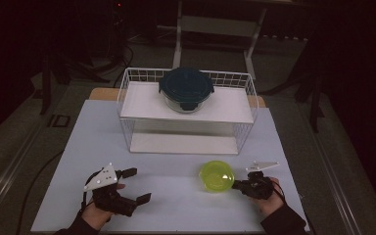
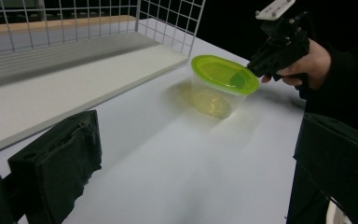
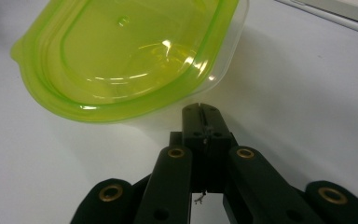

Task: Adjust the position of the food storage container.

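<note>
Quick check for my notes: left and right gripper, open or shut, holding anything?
Left gripper: open, jaws wide apart, holding nothing.
Right gripper: jaws shut together at the rim of the green-lidded container; whether they pinch it cannot be told.

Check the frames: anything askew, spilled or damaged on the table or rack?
Nothing stands out. The clear plastic tub with the green lid sits upright on the white table, lid seated, no spill. The glass container with the dark blue lid stands level on the white wire rack. The right gripper is shut at the tub's rim; the left gripper is open, empty.

Dim room, dark surroundings, table (image 1: 176, 196) lit from above, soft shadows, glare on green lid (image 3: 121, 60), slight blur
</note>
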`<state>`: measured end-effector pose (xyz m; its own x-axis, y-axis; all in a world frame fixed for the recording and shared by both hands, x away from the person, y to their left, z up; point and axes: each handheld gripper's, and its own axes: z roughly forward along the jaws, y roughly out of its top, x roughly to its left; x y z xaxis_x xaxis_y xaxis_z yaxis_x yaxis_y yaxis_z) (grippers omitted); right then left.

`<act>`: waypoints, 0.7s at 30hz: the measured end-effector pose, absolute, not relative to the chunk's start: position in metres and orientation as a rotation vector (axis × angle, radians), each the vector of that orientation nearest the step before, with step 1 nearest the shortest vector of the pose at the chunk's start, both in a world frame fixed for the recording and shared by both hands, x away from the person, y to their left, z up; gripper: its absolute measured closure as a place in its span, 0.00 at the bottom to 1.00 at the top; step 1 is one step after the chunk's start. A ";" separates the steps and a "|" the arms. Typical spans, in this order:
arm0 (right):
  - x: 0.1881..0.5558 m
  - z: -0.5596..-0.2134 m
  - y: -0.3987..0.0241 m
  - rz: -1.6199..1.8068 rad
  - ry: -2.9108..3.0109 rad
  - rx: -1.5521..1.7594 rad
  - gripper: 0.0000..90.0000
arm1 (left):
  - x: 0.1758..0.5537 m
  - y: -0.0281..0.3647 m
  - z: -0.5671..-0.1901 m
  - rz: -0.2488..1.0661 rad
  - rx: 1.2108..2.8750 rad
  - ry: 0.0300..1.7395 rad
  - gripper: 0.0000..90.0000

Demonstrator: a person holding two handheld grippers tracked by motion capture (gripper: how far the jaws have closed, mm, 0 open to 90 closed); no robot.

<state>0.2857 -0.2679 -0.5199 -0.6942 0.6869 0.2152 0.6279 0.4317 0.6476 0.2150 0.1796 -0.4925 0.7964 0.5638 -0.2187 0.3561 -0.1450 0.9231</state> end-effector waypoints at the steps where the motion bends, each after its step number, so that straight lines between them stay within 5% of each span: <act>1: 0.286 -0.520 -0.266 1.117 2.592 1.189 1.00 | 0.215 0.180 -0.493 0.208 1.756 0.717 0.00; 21: 0.290 -0.521 -0.220 1.148 2.687 1.083 1.00 | 0.214 0.180 -0.492 0.214 1.762 0.712 0.00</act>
<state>0.2896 -0.2203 -0.5212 -0.7583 0.6084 0.2341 0.5898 0.4874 0.6439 0.2140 0.1799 -0.4925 0.7981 0.5634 -0.2136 0.3527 -0.1495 0.9237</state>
